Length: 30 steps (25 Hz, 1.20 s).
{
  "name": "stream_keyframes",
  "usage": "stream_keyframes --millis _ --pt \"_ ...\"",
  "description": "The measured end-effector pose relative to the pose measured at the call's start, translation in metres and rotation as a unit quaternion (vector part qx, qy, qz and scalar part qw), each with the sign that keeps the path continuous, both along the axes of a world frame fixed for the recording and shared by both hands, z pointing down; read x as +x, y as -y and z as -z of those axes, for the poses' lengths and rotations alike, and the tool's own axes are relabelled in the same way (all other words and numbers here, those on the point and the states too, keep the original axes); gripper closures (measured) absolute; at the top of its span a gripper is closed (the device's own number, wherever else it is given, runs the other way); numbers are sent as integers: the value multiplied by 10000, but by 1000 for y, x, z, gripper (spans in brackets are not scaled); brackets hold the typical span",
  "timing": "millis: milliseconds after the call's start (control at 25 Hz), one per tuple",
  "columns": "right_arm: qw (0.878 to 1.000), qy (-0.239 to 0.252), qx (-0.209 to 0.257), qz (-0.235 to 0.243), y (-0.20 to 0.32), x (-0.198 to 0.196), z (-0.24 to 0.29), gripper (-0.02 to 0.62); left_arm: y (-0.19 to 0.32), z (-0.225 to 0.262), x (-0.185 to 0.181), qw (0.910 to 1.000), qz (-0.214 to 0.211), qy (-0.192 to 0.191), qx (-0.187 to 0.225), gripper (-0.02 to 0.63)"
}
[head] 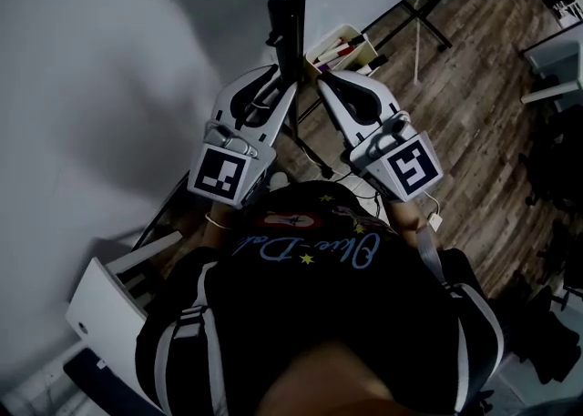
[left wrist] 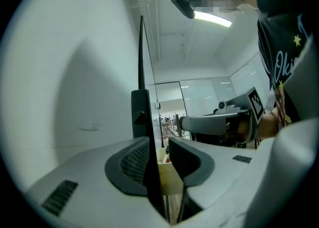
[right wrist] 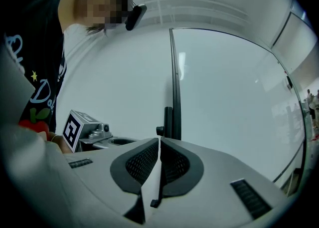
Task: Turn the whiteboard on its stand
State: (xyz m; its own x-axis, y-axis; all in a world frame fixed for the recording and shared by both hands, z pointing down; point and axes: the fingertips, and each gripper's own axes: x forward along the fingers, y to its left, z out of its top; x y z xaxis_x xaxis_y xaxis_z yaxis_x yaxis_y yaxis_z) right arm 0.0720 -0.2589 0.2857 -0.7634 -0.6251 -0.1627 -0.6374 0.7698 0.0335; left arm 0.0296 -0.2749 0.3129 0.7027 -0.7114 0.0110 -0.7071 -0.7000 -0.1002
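Note:
I see the whiteboard edge-on, its black frame edge running straight up between my two grippers. My left gripper reaches it from the left and my right gripper from the right. In the left gripper view the frame edge lies against the left pad of the left gripper, with a gap to the other pad, so the jaws are open around it. In the right gripper view the right gripper is shut on the thin frame edge, with the white board face on either side.
A pen tray with markers hangs just behind the grippers. The stand's black legs spread over the wooden floor. A white piece of furniture stands at lower left and a desk at far right.

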Motion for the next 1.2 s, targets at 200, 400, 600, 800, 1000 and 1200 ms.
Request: stream_keyframes --millis 200,400,600,800,1000,1200 --pt "9999 -82 47 -107 13 -8 1 561 15 -7 -2 9999 -92 61 -96 408" --pt "9997 -190 6 -158 25 -15 -3 545 27 -13 4 9993 -298 132 -178 387" --pt "9993 -293 -15 -232 36 -22 -4 512 37 -15 7 9988 -425 147 -207 373" --pt "9986 -428 -65 -296 42 -28 -9 512 41 -18 10 9982 -533 158 -204 373" --pt "9983 -455 -176 -322 48 -33 -12 483 45 -20 16 9979 -615 112 -170 365" --pt "9982 -472 -180 -312 47 -35 -9 483 45 -19 19 9977 -622 176 -219 365"
